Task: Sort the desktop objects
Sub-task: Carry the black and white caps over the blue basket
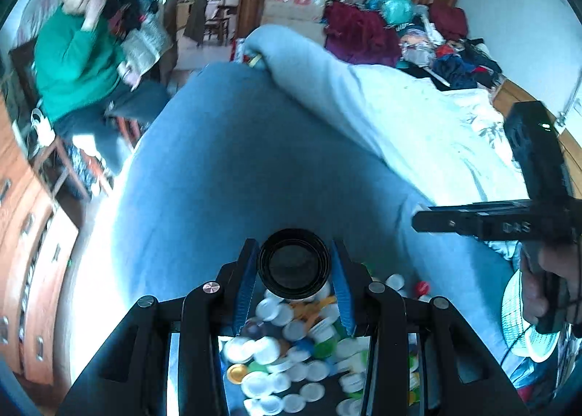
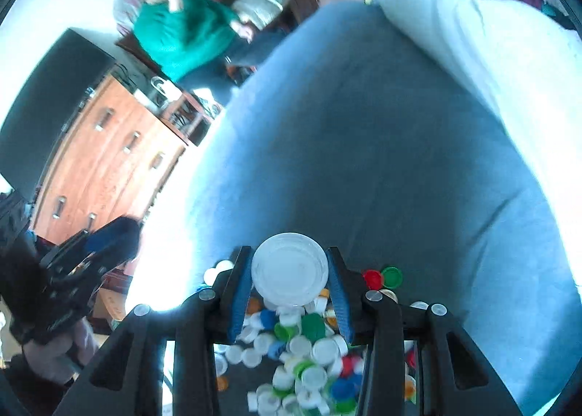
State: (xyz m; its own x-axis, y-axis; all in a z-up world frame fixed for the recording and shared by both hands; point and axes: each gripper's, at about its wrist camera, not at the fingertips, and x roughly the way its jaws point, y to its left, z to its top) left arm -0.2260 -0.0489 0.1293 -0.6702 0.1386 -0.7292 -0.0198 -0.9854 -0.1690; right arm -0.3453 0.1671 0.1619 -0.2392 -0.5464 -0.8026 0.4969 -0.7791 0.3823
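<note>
My left gripper (image 1: 294,247) is shut on a round black lid (image 1: 294,270), which its blue pads (image 1: 247,281) press from both sides. In the right wrist view, my right gripper (image 2: 288,254) is shut on a round white lid (image 2: 290,272) in the same way. Both are lifted above a heap of bottle caps (image 1: 287,354), mostly white with some green, blue, orange and yellow (image 2: 309,354). The heap lies on a blue blanket (image 1: 254,168). A red cap (image 2: 371,278) and a green cap (image 2: 393,276) lie apart at the heap's right edge.
A person in a green sweater (image 1: 76,63) sits beyond the blanket at the left. A wooden chest of drawers (image 2: 105,154) stands on the left. Piled clothes (image 1: 363,30) lie at the far end. A hand (image 1: 545,285) holds the other tool's black body (image 1: 509,225) at the right.
</note>
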